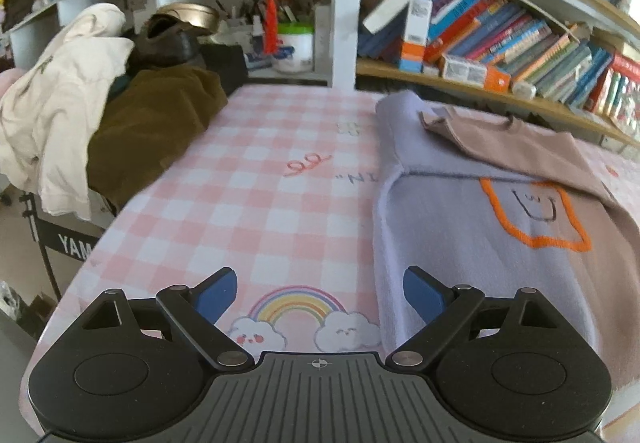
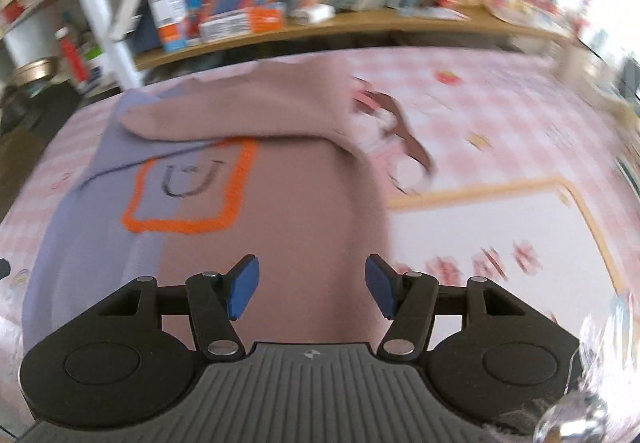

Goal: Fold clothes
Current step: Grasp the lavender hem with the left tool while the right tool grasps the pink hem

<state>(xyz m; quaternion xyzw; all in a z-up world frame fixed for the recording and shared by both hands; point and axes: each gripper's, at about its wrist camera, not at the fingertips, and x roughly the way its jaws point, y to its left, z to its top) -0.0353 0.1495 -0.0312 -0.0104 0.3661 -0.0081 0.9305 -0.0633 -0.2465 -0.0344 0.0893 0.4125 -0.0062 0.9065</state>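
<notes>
Claws both gape wide, empty: left claw (image 1: 319, 293) above the cloth (image 1: 256, 179), right claw (image 2: 312, 289) over the sweater (image 2: 280, 211). Ahead of them it lies flat, lilac and pink, one sleeve folded across.

Soft matt knit sweater (image 1: 460, 227), lilac and dusty pink, lies on a smooth checked cloth covering the bench (image 1: 256, 203); left claw (image 1: 320, 293) is matt black plastic with blue pads

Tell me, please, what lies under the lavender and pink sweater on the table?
The sweater lies on a pink checked tablecloth, whose rainbow print shows beside its edge. Whatever is printed or lying beneath the sweater itself is covered.
</notes>
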